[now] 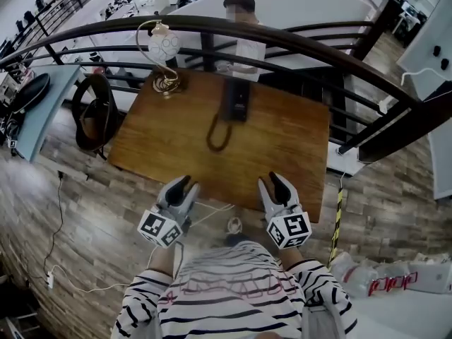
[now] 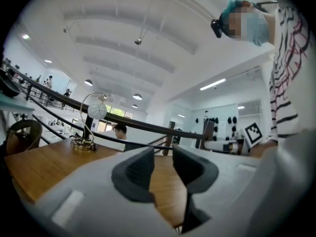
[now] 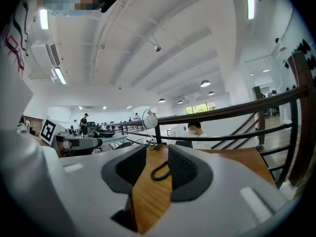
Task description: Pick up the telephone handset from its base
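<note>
A wooden tabletop (image 1: 282, 140) stands against a dark curved railing (image 1: 304, 44) above an open office. The telephone handset (image 1: 232, 94) rests on its base (image 1: 241, 110) at the far middle, its cord (image 1: 217, 136) looping nearer and a globe lamp (image 1: 164, 48) at the far left corner. At the near edge, well apart from it, the left gripper (image 1: 185, 186) and right gripper (image 1: 274, 182) are both released, jaws parted and empty.

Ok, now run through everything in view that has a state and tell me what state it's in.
Telephone handset: resting on its base, not lifted.
Cord: slack, looped on the table.
Lamp: upright, at the table's far left corner.
Left gripper: open, holding nothing.
Right gripper: open, holding nothing.
</note>
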`<state>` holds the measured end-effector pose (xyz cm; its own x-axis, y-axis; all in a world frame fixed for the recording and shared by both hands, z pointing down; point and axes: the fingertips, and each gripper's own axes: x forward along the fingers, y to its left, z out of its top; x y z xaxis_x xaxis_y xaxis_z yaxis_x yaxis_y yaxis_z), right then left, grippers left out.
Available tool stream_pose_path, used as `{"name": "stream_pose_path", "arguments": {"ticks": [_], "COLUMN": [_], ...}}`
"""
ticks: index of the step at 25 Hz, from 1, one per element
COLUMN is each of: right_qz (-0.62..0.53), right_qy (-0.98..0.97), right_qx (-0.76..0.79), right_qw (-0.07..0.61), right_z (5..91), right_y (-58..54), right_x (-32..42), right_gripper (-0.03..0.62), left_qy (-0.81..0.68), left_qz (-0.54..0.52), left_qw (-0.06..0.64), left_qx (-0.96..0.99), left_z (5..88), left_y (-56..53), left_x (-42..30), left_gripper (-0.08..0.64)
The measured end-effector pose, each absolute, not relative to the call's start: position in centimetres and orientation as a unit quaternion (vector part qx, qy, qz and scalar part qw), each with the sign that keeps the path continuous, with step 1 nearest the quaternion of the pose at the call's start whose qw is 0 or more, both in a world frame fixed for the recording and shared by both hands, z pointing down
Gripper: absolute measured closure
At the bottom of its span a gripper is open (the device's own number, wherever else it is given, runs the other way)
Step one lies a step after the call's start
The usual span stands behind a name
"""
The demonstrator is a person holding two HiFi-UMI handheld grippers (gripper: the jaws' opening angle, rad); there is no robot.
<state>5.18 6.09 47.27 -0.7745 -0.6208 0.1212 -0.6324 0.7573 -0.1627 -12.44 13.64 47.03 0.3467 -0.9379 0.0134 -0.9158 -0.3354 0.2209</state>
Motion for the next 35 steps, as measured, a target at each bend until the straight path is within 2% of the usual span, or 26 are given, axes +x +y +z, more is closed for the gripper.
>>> {"name": "stream_pose_path", "arguments": {"ticks": [17,35], "right_qz": [0.091,0.083], "right_qy": [-0.946,-0.924], "right_qx": [0.308,0.369], "right_qw": [0.043,0.060], "right_z": [49.2,49.4], "right_y": [-7.4,-18.5], "right_x": [4.5,-3.3], "right_gripper": [0.417,0.417], "left_qy": [-0.546,-0.466], "left_qz": [-0.037,0.004], "left_qw": [0.117,0.136], "left_qx": [0.829,0.874], "left_z": [48.4,46.8], "left_y": [-1.2,-17.6], "left_x": [-11.6,-19.5], "left_gripper": [0.388,0.370]}}
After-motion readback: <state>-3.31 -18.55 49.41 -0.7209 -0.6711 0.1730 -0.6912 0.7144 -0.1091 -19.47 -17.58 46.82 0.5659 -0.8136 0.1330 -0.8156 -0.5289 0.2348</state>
